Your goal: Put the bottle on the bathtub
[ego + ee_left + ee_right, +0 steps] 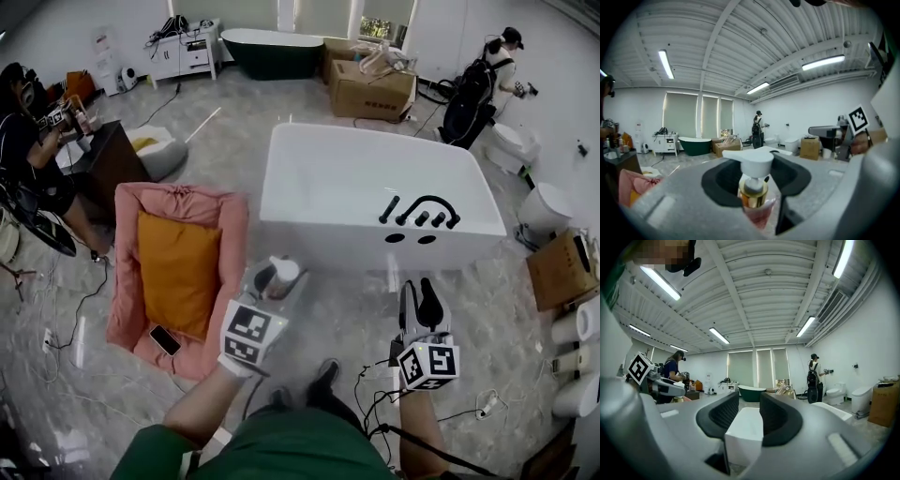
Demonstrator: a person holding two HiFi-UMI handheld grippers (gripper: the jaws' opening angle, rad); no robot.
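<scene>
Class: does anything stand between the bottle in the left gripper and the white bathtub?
Nothing visible does. The left gripper holds the bottle just short of the bathtub, near its front wall; only bare floor lies between. The pink seat sits off to the left.

Bright, even light falls from ceiling strip lamps (721,336); the marble floor (347,309) glares, gripper views bend at dark edges, near jaws blur.

Perhaps sanitaryware showroom, bathtub (356,183), toilets (551,202), cartons (370,91)
</scene>
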